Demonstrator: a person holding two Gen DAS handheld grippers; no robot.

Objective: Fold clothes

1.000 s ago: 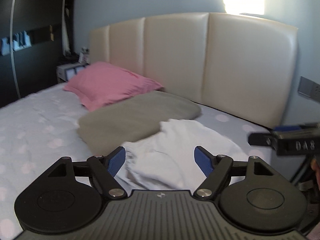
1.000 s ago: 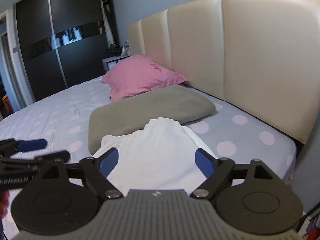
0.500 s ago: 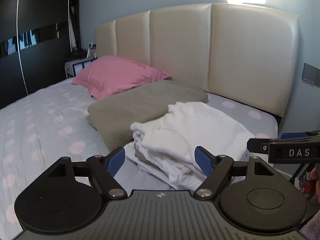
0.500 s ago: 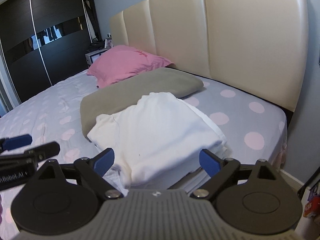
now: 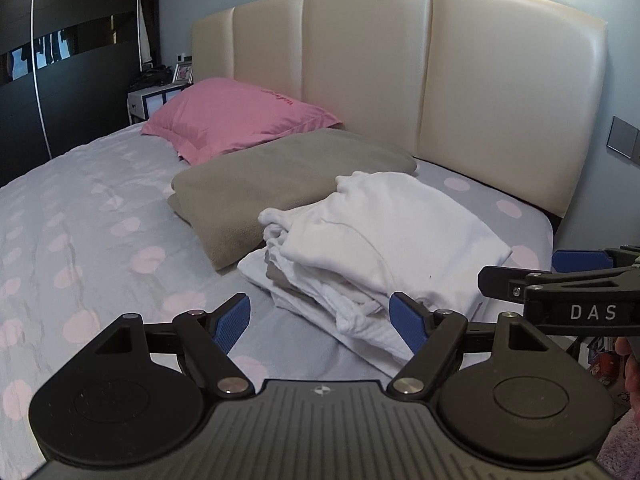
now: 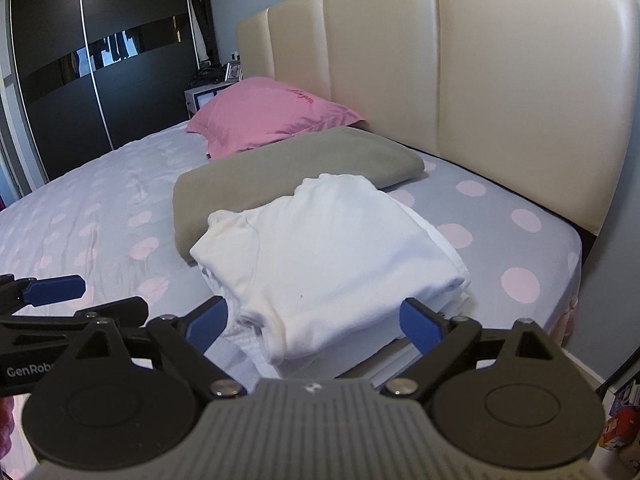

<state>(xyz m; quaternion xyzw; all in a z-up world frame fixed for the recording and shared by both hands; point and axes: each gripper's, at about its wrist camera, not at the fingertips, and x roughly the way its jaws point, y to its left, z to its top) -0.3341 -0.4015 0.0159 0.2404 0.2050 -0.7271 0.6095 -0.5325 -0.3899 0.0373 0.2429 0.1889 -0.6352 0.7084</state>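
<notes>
1. The left gripper [image 5: 320,322] hangs just short of the bed's near edge with its blue-padded fingers [image 5: 232,322] spread wide and nothing between them.
2. The right gripper [image 6: 316,322] sits beside it, also spread wide and holding nothing, its blue pads on either side of the near end of the pile without touching it.
3. Each gripper shows at the edge of the other's view: the right one [image 5: 560,276] pokes in from the right, the left one [image 6: 60,300] from the left.
4. The stack of folded white clothes [image 6: 332,256] lies on the bed near its corner, just ahead of both grippers, a thick white top piece resting on thinner layers [image 5: 320,300] whose edges stick out below.
5. The far side of the stack touches a folded olive-brown blanket [image 5: 256,188], which stretches back toward the headboard.
6. Behind the blanket a pink pillow [image 6: 272,116] leans against the cream padded leather headboard [image 6: 500,80].
7. All of it rests on a pale grey bedsheet with pink polka dots [image 5: 100,220].
8. A dark sliding wardrobe [image 6: 100,60] stands along the far wall.
</notes>
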